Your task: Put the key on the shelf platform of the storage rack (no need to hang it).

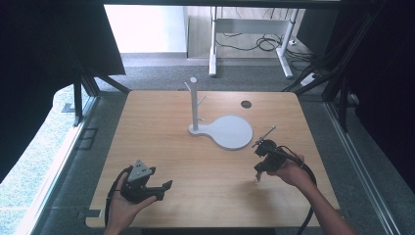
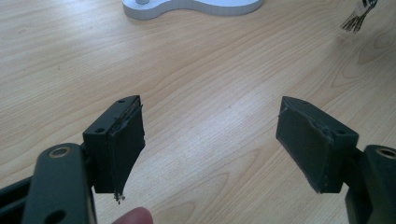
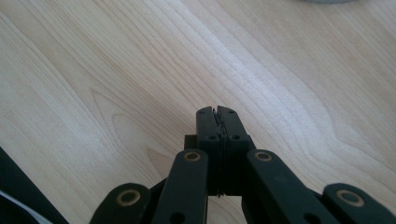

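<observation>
Right tool (image 3: 218, 114) jaws together, any contents between them hidden

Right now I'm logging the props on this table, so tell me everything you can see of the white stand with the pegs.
The white stand looks like painted metal or plastic, matte and plain. A slim upright post rises from the narrow end of a flat base that widens into a round disc toward the right. Short pegs angle up from the post near its top, which ends in a small round cap. Nothing hangs on the pegs. It stands upright on the wooden table, toward the far middle, and neither gripper touches it.
</observation>
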